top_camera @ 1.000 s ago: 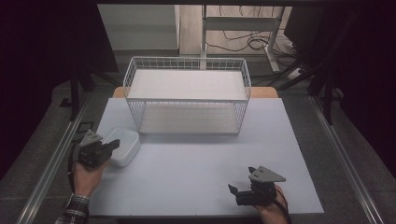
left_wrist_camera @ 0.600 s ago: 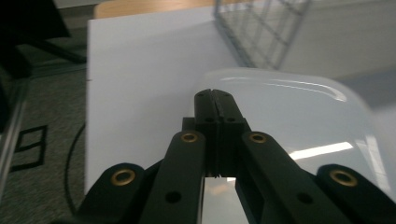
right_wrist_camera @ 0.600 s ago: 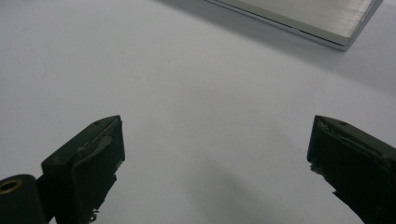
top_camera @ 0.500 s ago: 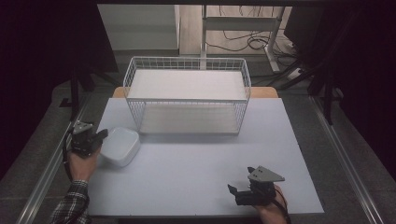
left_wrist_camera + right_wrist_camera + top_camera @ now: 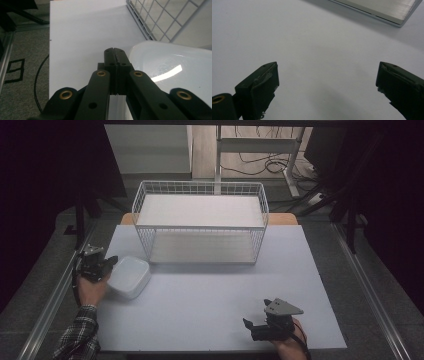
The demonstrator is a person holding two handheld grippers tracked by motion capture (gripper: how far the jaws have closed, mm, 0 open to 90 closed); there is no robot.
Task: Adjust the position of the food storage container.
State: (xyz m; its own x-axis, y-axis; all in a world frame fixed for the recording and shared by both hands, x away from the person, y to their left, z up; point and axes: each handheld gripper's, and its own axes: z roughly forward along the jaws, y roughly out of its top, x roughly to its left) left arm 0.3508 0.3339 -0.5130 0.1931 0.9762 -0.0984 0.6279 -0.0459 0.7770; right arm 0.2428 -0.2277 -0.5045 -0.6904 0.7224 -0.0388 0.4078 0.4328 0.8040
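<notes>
Landmark: wire basket (image 5: 200, 222), standing at the far middle of the table (image 5: 210, 310).
White container (image 5: 129, 276): on the table, near the front left corner of the basket, upside down as it seems.
Left tongs (image 5: 111, 262): closed with nothing between the jaws, tips at the left edge of the container; touching or not, I cannot tell.
Right tongs (image 5: 251, 325): jaws wide apart and empty, well apart from the basket, at the front right.
High view: gives both hands and the whole basket.
Left gripper view: gives the shut jaws just beside the glossy container wall (image 5: 172, 72), with basket mesh (image 5: 165, 17) behind.
Right gripper view: gives bare table between the jaws, and a metal edge (image 5: 384, 11) farther off.

The white container (image 5: 175, 70) (right side) runs past the frame edge.
</notes>
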